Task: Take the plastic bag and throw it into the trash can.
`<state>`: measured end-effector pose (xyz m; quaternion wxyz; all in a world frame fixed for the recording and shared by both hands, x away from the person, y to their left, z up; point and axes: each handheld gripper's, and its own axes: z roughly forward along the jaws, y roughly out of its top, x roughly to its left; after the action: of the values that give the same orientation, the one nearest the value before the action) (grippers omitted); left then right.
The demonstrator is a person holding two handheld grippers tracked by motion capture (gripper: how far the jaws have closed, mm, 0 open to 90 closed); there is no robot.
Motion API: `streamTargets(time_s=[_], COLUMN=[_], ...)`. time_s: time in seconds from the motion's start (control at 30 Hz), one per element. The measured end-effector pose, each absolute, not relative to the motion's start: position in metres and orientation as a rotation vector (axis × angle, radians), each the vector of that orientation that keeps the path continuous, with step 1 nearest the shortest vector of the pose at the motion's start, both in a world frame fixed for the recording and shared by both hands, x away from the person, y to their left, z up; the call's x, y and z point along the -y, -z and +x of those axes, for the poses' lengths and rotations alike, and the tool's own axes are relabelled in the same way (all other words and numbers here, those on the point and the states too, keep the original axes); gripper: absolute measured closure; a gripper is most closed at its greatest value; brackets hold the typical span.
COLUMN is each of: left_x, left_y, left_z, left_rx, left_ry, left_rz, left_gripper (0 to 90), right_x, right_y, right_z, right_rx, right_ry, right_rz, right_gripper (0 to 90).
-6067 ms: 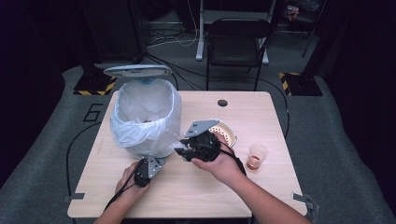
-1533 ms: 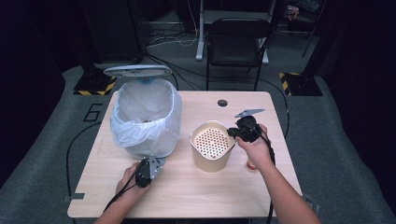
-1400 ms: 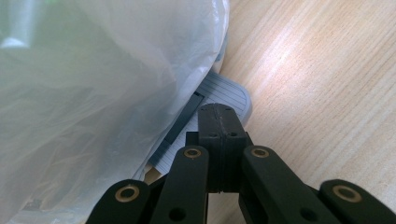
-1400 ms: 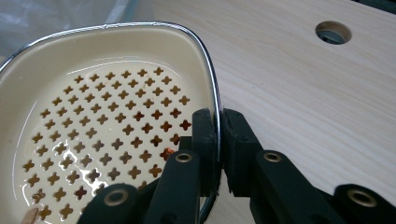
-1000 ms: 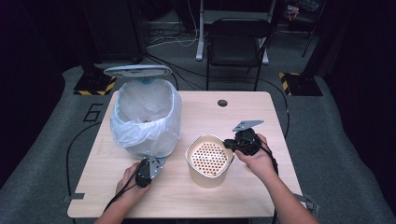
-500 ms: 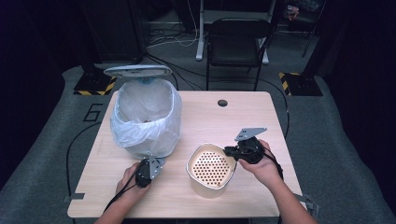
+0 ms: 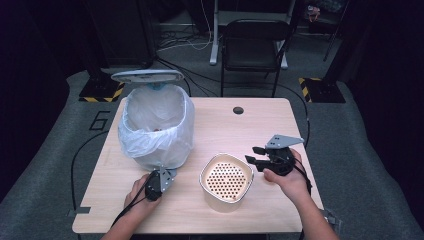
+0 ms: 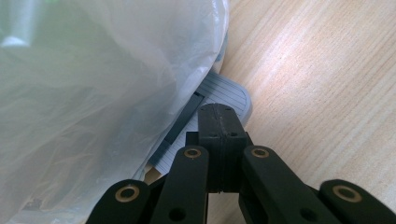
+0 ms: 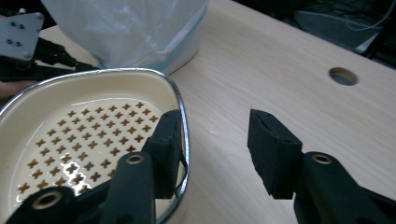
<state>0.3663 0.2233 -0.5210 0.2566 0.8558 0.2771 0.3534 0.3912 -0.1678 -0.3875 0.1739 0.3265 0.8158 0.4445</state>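
A cream basket point(image 7: 226, 181) with a perforated bottom stands on the wooden table, front of centre. My right gripper point(image 7: 256, 155) is open at its right rim. In the right gripper view the chrome rim point(image 9: 183, 116) runs between the jaws of this gripper point(image 9: 219, 135), one jaw inside the basket point(image 9: 70, 140) and one outside. A bin lined with a white bag point(image 7: 155, 125) stands at the left, lid point(image 7: 147, 76) up. My left gripper point(image 7: 162, 180) is shut, and its fingertips point(image 8: 219, 116) rest on the bin's grey pedal point(image 8: 231, 95) under the bag point(image 8: 93, 93).
A round cable hole point(image 7: 238, 110) sits near the table's far edge, and it appears in the right gripper view point(image 9: 343, 76) too. A black chair point(image 7: 255, 45) stands behind the table. Bare wood lies between the bin and the hole.
The right gripper brought the basket from the bin toward the table's front, set it down, and its jaws have opened off the rim. The left gripper has stayed on the pedal.
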Motion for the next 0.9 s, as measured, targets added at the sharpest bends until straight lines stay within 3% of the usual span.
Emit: streamTargets(time_s=[0.13,0.5,0.63,0.73,0.9], left_x=[-0.223,-0.223,-0.223,-0.223,-0.223], left_y=[0.521,0.521,0.521,0.521,0.521], left_z=[0.366,0.366,0.366,0.366,0.366], left_rx=[-0.751,-0.752,-0.752,-0.753,-0.753], left_ry=[-0.963,-0.963,-0.963,-0.961,-0.963], left_rz=[2.322,2.322,2.322,2.322,2.321], left_gripper=[90.0,90.0,90.0,90.0,90.0], right_x=[0.182,0.211,0.222,0.23,0.237], right_y=[0.389,0.409,0.418,0.424,0.434], right_z=[0.39,0.382,0.38,0.379,0.378], right_rx=[-2.263,-2.241,-2.177,-2.155,-2.142], right_ry=[-1.24,-1.255,-1.236,-1.248,-1.239], right_rz=[0.98,1.07,1.09,1.155,1.199], right_gripper=[46.9,45.3,37.4,24.3,20.9])
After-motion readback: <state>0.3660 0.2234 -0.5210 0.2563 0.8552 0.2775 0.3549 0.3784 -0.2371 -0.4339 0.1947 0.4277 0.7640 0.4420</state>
